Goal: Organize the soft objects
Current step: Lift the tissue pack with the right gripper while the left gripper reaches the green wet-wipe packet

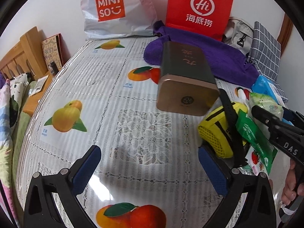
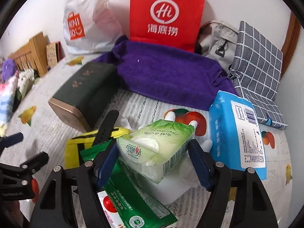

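Sorting looks barely begun: soft items lie scattered on the fruit-print tablecloth. The right gripper straddles a green soft tissue pack; whether its pads press it is unclear. The left gripper is spread, empty. A purple towel, blue tissue pack and dark tin box crowd close.

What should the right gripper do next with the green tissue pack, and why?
Probably close the right gripper a little more. The green tissue pack already lies between its blue pads, but a gap seems to remain on the right side, so it does not look firmly held yet. The left gripper is open over bare tablecloth.
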Demonstrator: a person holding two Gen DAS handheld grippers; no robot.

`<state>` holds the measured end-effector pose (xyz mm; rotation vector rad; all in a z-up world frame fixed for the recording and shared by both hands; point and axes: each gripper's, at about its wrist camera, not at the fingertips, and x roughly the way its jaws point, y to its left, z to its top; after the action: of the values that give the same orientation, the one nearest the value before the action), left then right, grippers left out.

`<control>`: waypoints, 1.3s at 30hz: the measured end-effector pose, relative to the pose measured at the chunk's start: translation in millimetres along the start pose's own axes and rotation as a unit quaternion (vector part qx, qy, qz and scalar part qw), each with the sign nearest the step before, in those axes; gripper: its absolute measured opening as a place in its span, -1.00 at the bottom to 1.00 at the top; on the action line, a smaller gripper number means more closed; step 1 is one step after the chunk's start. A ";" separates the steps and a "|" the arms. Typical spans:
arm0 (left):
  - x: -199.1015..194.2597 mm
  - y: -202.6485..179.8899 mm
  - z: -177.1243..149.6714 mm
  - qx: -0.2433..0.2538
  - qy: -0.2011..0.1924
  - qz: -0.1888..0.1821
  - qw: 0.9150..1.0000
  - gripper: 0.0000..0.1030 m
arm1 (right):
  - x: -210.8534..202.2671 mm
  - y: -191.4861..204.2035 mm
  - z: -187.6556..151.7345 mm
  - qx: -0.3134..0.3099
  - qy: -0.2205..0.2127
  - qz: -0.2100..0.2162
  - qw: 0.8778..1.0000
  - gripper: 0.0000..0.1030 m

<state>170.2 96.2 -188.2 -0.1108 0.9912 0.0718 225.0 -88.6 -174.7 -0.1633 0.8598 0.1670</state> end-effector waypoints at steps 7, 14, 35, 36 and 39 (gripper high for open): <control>-11.8 -15.5 -0.2 0.009 -0.009 -0.016 1.000 1.00 | -33.9 -18.1 -3.9 0.027 -0.033 0.033 0.999 0.40; -18.8 -45.6 -1.3 0.028 -0.011 -0.037 0.999 1.00 | -73.2 -45.3 -20.6 0.042 -0.060 0.059 0.996 0.40; -17.0 -128.6 -5.3 0.051 0.015 -0.091 0.994 0.89 | -85.1 -116.2 -106.2 0.054 -0.031 0.068 0.996 0.40; -15.6 -131.5 -5.5 0.050 0.016 -0.092 0.994 0.89 | -84.0 -118.0 -108.2 0.054 -0.029 0.068 0.996 0.40; -10.8 -141.9 -4.7 0.050 0.024 -0.091 0.994 0.89 | -79.5 -125.6 -115.2 0.053 -0.023 0.071 0.996 0.40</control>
<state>176.1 -45.2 -173.2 -0.1117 1.0261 -0.1480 115.6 -241.6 -178.5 0.0007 0.8317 0.2566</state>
